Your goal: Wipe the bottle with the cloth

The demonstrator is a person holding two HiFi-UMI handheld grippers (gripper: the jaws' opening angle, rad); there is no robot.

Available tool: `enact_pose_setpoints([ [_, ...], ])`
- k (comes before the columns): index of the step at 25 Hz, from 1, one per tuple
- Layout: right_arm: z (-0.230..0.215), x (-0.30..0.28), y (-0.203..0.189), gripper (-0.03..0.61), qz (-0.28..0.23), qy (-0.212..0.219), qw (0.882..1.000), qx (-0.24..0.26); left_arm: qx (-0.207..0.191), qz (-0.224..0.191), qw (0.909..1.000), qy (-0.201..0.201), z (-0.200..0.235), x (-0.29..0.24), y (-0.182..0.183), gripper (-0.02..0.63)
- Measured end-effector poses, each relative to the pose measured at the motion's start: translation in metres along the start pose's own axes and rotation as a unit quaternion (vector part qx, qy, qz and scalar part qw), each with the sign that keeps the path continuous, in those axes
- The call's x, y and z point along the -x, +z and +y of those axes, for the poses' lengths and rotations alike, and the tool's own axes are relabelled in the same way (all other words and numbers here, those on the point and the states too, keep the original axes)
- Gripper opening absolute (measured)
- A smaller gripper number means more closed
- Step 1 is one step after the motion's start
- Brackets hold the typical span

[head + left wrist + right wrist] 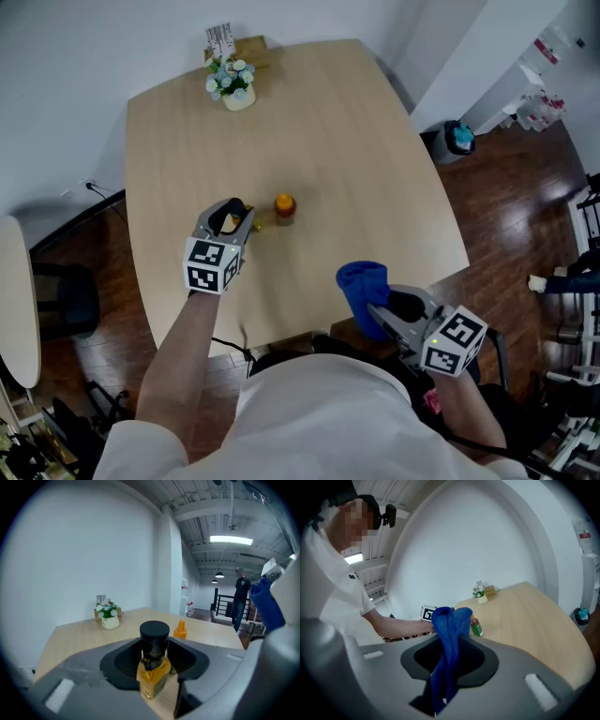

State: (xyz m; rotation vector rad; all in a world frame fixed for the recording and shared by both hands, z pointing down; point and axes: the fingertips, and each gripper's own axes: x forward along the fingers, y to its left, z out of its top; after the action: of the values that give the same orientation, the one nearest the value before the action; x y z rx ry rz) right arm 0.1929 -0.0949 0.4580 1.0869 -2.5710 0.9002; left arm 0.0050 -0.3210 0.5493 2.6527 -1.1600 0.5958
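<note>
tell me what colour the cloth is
Blue. The cloth shows best in the right gripper view.

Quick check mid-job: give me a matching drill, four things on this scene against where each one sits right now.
Things:
1. black-capped bottle
2. blue cloth
3. orange-capped bottle
4. flower pot

Places:
A. at the far edge of the table
B. between the jaws of the right gripper
C. standing free mid-table
D. between the jaws of the left gripper

Pairs: 1-D, 2-B, 3-C, 4-A
</note>
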Motion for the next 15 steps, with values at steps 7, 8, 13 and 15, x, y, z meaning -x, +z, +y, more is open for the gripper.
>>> enact_pose_setpoints([
  [7, 0.016, -0.004, 0.005, 0.092, -0.001, 0.007, 1.0, 0.021, -0.026, -0.016, 0.9995, -0.001, -0.006, 0.017, 0.013, 0.222],
  [8, 0.019, -0.005, 0.006, 0.092, -0.002, 0.008, 1.0, 0.025, -0.028, -0.019, 0.9994, 0.001, -0.006, 0.023, 0.014, 0.222],
  [13, 0.042, -0.015, 0.009, 0.093, -0.012, 0.011, 0.999, 0.047, -0.029, -0.042, 0.9986, 0.013, -0.001, 0.076, 0.023, 0.227],
  [15, 0.054, -0.021, 0.01, 0.092, -0.014, 0.009, 0.998, 0.061, -0.032, -0.052, 0.998, 0.016, -0.001, 0.105, 0.026, 0.225],
])
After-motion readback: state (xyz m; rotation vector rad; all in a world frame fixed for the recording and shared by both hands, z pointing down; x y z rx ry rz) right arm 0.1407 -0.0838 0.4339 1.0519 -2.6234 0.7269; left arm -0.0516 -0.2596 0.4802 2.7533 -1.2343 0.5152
